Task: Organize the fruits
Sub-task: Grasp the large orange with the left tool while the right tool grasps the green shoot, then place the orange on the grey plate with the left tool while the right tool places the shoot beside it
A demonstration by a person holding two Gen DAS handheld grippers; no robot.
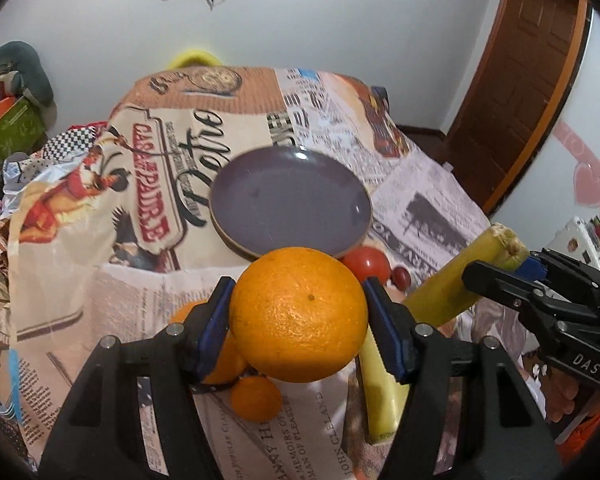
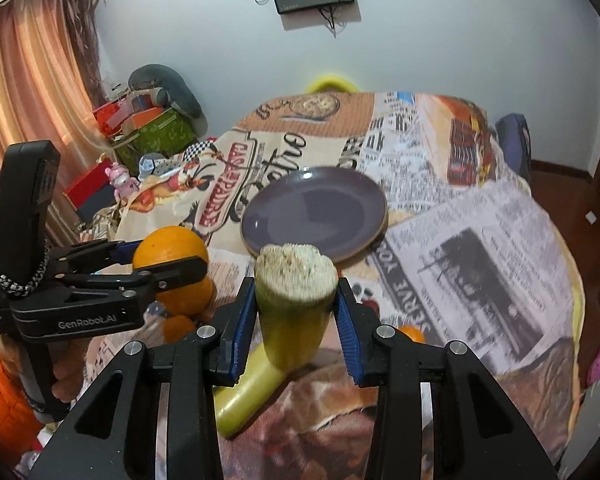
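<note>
My left gripper point(image 1: 298, 312) is shut on a large orange point(image 1: 298, 314) and holds it above the table, just short of the purple plate point(image 1: 290, 204). My right gripper point(image 2: 296, 312) is shut on a yellow-green stalk with a cut fibrous end point(image 2: 296, 280), lifted and tilted up. In the left wrist view the stalk point(image 1: 460, 280) and right gripper point(image 1: 512, 276) show at right. In the right wrist view the orange point(image 2: 168, 252) and left gripper point(image 2: 160, 264) show at left, with the plate point(image 2: 314, 214) ahead, empty.
On the printed tablecloth point(image 1: 100, 280) lie smaller oranges point(image 1: 256, 398), a second yellow stalk point(image 1: 380, 396), a red tomato point(image 1: 366, 266) and a small red fruit point(image 1: 401, 276) by the plate. Clutter and boxes point(image 2: 148, 128) stand left of the table. A wooden door point(image 1: 520, 80) is at right.
</note>
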